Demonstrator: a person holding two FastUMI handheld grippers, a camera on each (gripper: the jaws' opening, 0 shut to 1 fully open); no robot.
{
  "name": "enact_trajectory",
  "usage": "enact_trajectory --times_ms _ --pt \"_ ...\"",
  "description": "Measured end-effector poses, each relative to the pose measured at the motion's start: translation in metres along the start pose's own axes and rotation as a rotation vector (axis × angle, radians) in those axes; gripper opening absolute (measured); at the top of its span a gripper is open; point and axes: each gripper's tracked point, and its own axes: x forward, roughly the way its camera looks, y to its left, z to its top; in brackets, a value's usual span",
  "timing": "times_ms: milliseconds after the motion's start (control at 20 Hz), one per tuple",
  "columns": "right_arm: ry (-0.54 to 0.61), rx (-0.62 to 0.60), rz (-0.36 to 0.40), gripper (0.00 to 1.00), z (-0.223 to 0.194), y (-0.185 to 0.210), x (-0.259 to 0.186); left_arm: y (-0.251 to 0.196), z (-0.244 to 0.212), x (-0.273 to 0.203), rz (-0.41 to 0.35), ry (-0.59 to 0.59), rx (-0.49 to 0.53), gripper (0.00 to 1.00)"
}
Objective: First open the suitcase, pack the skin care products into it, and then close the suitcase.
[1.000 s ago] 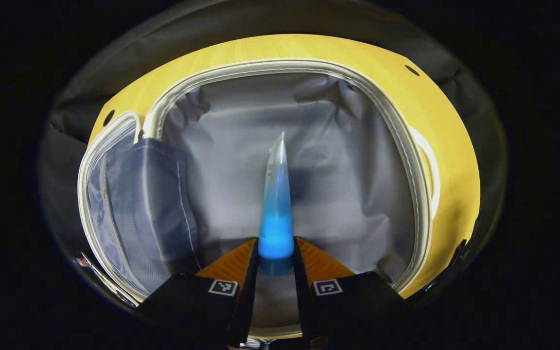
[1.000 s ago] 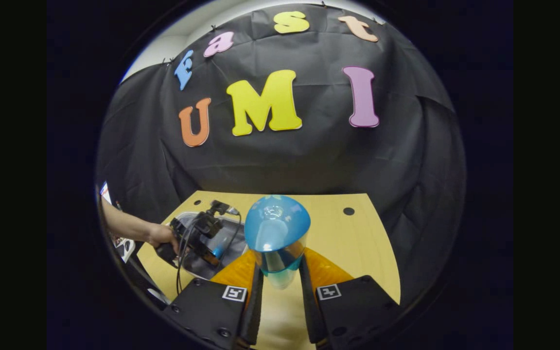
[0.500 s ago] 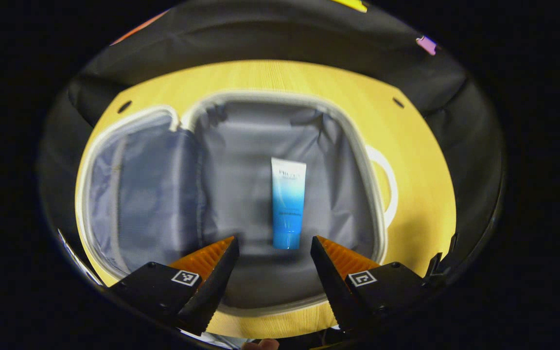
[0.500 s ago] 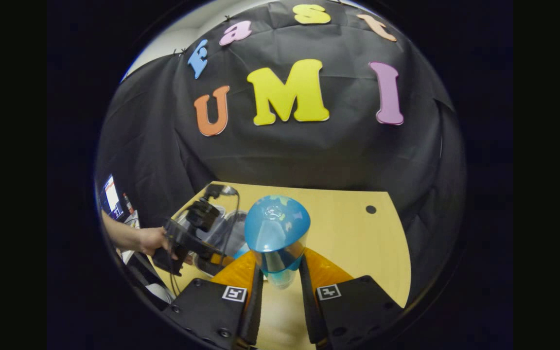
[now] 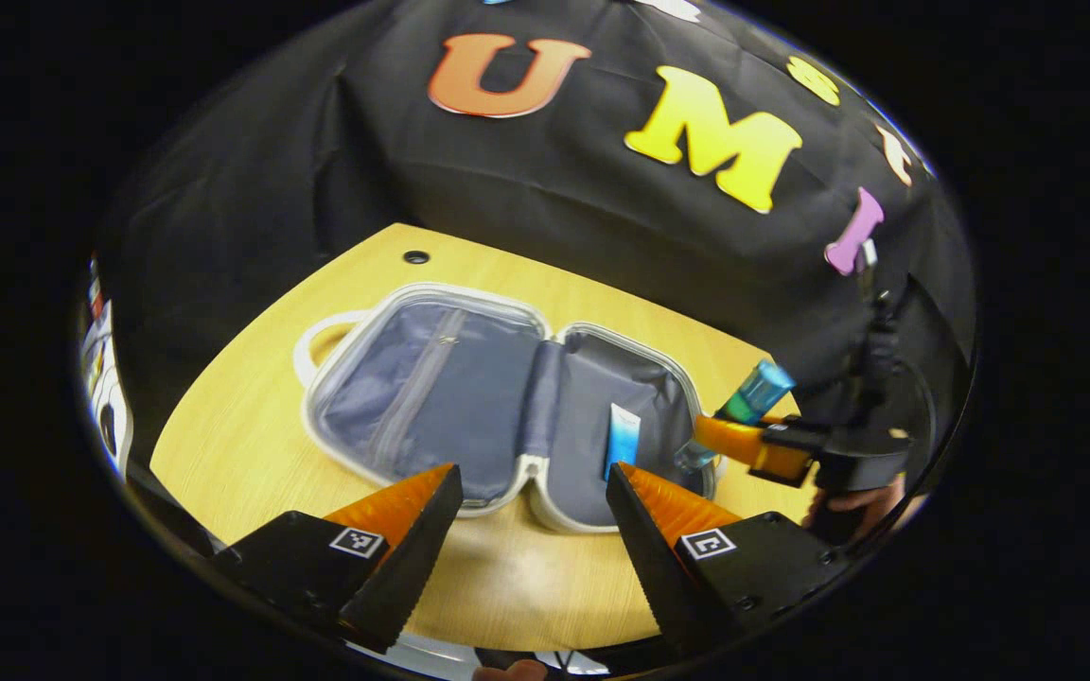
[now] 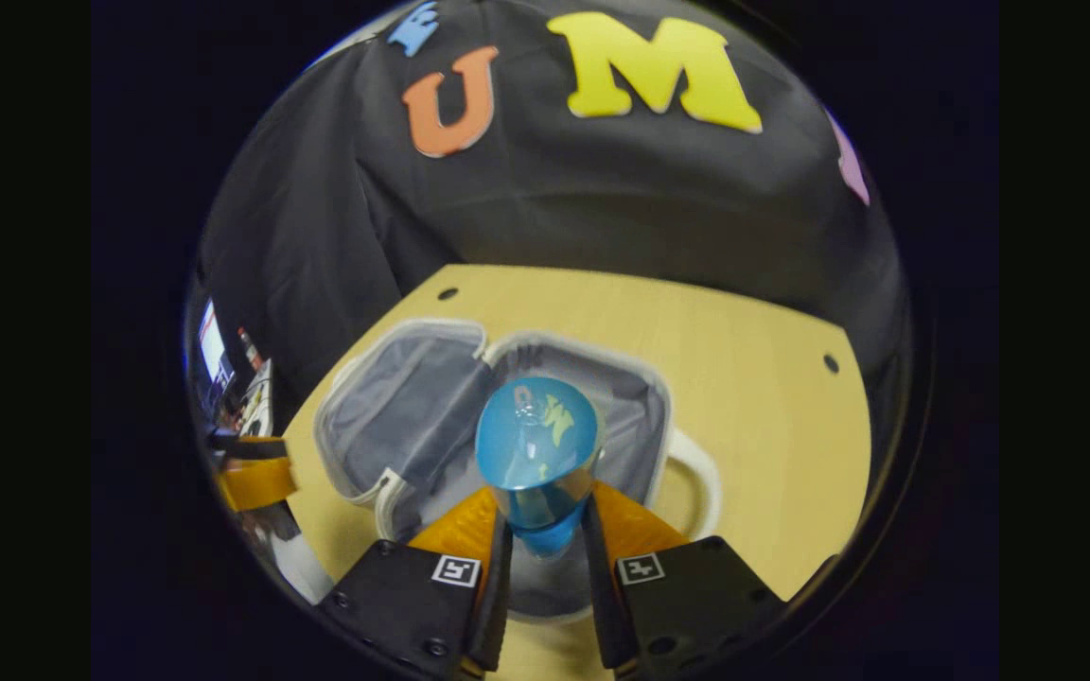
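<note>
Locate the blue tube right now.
In the left gripper view, the blue tube lies inside the open suitcase, in its right-hand half, just beyond the left gripper and left of the right gripper's bottle.

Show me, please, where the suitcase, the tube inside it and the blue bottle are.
suitcase (image 5: 431,388): left gripper view, on the lining of its open lid half.
tube (image 5: 622,437): left gripper view, on its body.
blue bottle (image 6: 536,445): right gripper view, on its rounded top.
</note>
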Motion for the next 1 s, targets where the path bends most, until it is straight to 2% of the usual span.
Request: enact_trajectory --times_ms 100,150,200,450,550,800,1000 --pt "0.062 0.081 -0.037 0.36 -0.023 -0.004 0.022 0.015 0.003 -0.019 0.031 -0.004 -0.033 0.98" --pt "0.083 0.103 -0.054 0.33 -0.032 -0.007 0.027 0.028 0.000 -0.025 0.048 -0.006 -0.048 0.98" --pt "0.100 0.121 -0.070 0.36 -0.036 -0.010 0.032 0.041 -0.001 -0.029 0.064 -0.005 -0.063 0.98" --pt "0.125 0.186 -0.126 0.36 -0.026 -0.021 0.048 0.072 0.004 -0.036 0.094 -0.020 -0.154 0.98" --pt "0.126 0.174 -0.152 0.33 -0.021 -0.025 0.055 0.077 0.008 -0.046 0.091 -0.037 -0.154 0.98" --pt "0.149 0.194 -0.209 0.36 -0.017 -0.030 0.071 0.077 0.023 -0.048 0.049 -0.097 -0.108 0.98" --pt "0.186 0.201 -0.263 0.35 -0.021 -0.035 0.077 0.084 0.026 -0.048 0.050 -0.104 -0.060 0.98"
